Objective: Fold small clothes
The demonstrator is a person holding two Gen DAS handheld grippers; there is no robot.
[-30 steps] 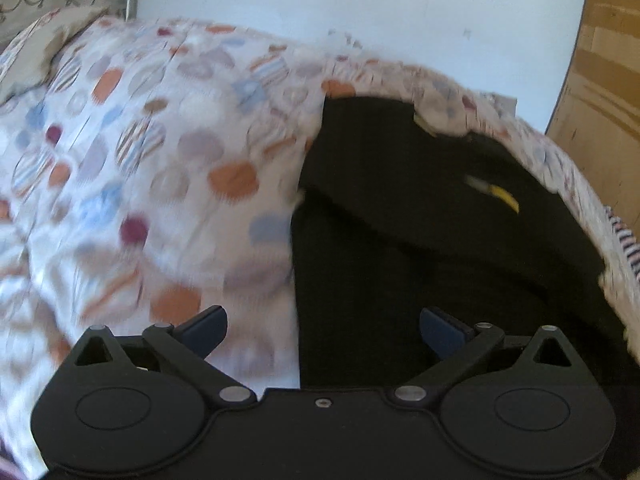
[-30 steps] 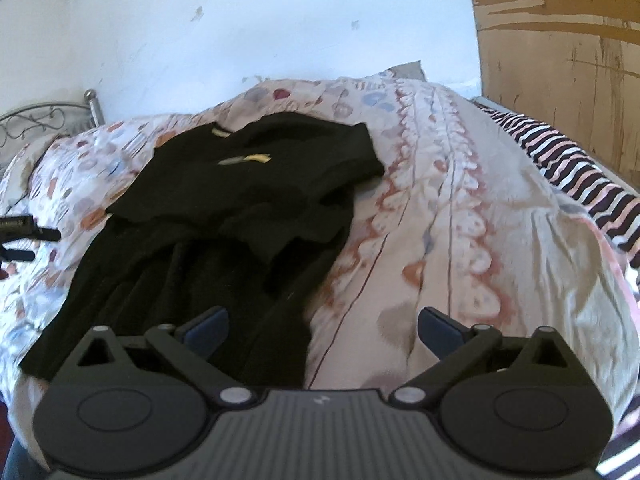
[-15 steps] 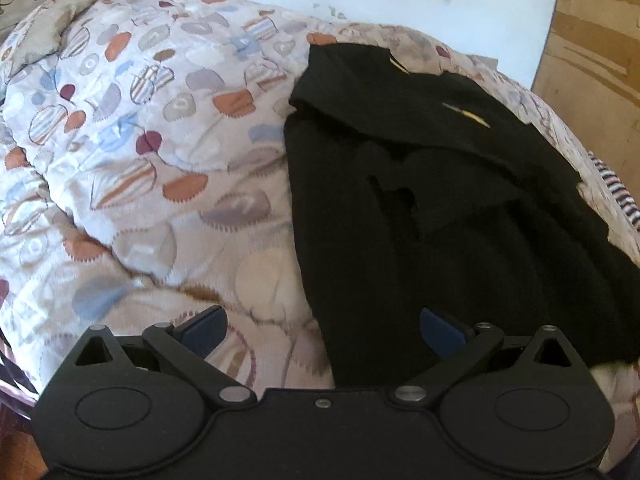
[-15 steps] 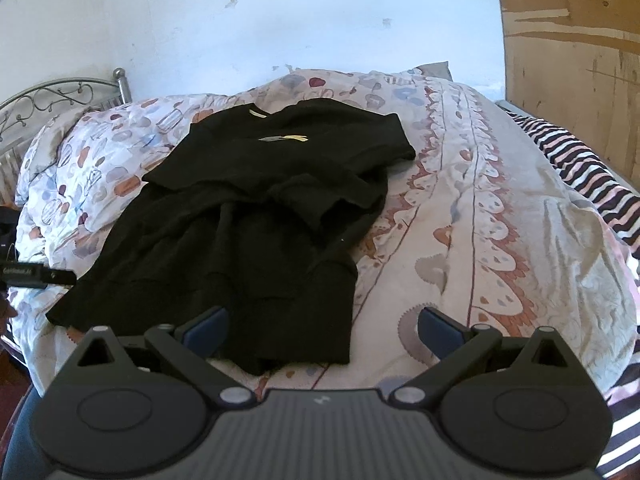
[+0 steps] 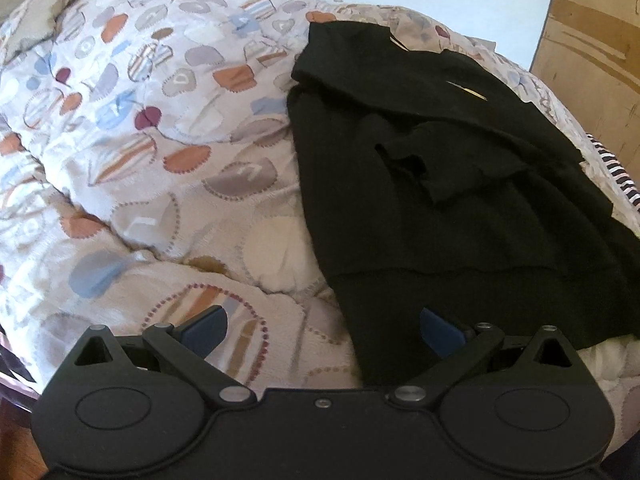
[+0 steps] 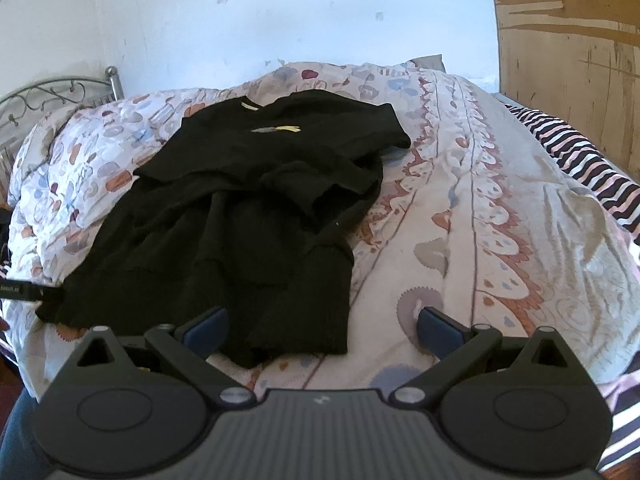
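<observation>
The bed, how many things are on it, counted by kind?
Black garment: 1
Patterned quilt: 1
Striped cloth: 1
Total: 3

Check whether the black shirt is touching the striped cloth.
Apart. The right wrist view shows it plainly: a broad stretch of bare quilt lies between the shirt and the striped cloth at the bed's far side.
</observation>
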